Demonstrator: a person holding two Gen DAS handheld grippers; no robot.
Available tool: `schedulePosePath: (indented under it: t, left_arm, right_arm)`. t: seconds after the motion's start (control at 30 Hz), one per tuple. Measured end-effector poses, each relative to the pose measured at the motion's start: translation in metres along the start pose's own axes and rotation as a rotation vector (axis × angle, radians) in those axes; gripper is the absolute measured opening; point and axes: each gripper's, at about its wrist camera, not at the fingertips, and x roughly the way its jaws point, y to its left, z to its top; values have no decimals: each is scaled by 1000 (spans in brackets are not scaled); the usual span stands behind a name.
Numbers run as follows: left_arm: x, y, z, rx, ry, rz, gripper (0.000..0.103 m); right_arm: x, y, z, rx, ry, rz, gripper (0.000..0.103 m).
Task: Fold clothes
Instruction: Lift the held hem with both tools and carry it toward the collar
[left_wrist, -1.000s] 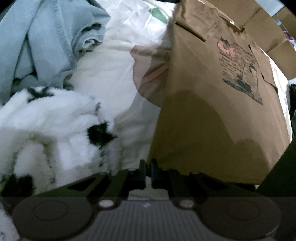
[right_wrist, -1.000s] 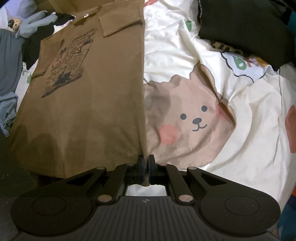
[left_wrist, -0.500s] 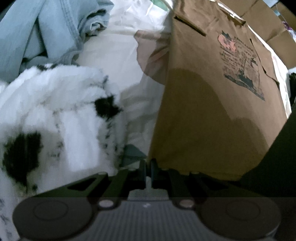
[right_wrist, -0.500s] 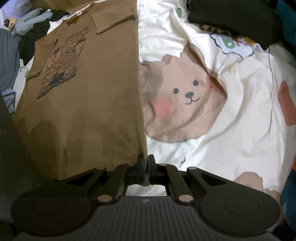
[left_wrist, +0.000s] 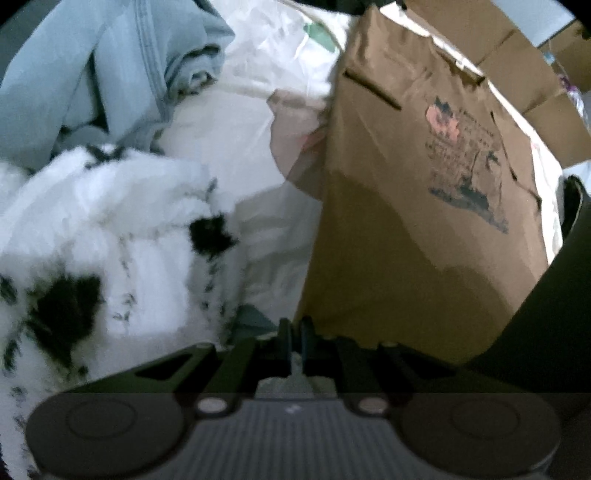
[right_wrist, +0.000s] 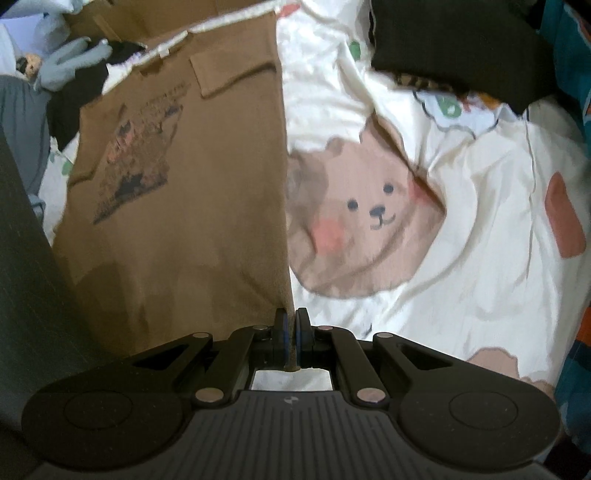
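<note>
Brown T-shirt (right_wrist: 192, 206) is laid print-up on the bear-print bedsheet (right_wrist: 480, 258), its two bottom corners pinched by the left gripper (left_wrist: 294, 334) and right gripper (right_wrist: 291, 328), so the hem can be carried evenly toward the collar for a fold

The T-shirt (right_wrist: 207, 192) lay on the bed sheet (right_wrist: 461, 258) — a fluffy garment (left_wrist: 110, 240) to its left, a dark garment (right_wrist: 461, 48) behind on the right.
</note>
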Motion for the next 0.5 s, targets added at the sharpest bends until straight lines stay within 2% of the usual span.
schedulePosePath:
  t: [0.5]
  left_arm:
    - [-51, -23, 66, -13, -152, -87, 4]
  right_arm:
    - [-49, 20, 51, -4, -156, 63, 1]
